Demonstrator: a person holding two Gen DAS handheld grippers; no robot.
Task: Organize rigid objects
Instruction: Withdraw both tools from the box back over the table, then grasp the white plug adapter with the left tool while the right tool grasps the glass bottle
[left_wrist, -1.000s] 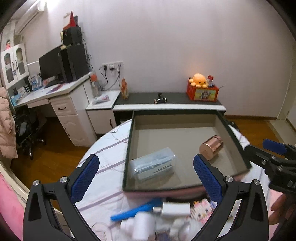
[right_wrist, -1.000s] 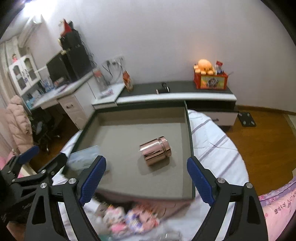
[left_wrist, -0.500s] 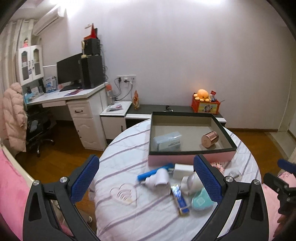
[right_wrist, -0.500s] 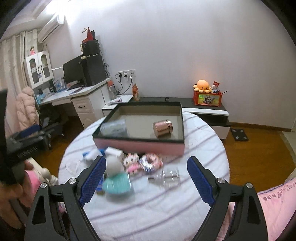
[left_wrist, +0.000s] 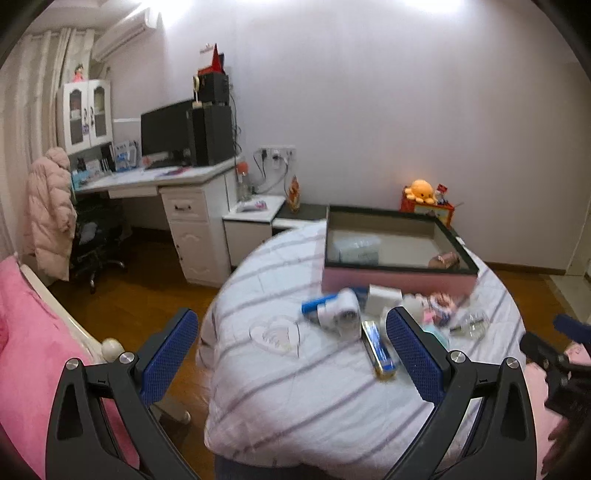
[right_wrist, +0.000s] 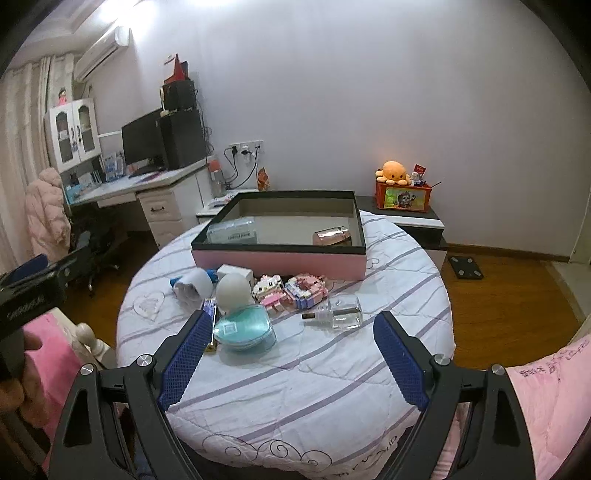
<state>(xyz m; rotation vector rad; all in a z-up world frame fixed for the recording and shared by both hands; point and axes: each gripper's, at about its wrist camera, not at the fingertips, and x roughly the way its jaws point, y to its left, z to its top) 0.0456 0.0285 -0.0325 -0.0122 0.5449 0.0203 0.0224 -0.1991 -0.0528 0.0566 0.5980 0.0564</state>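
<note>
I am holding my left gripper (left_wrist: 291, 347) and my right gripper (right_wrist: 290, 358) spread wide and gripping nothing, both hanging over the near edge of the round table (right_wrist: 332, 387).

One pink box (right_wrist: 280, 260) is sitting at the table's far edge. Inside it I am counting two things: one clear plastic case (right_wrist: 232, 230) in the near left corner and one copper tin (right_wrist: 331, 236) lying by the right wall.

In front of the box's near wall I am seeing nine loose things: two pink block figures (right_wrist: 291, 290), one glass bottle (right_wrist: 338, 313), one teal dish (right_wrist: 243, 328), one white ball-shaped thing (right_wrist: 232, 290), one white cube (right_wrist: 236, 273), one white roll (right_wrist: 195, 286), one blue tool (left_wrist: 319, 304) and one flat blue-gold bar (left_wrist: 380, 349).
</note>
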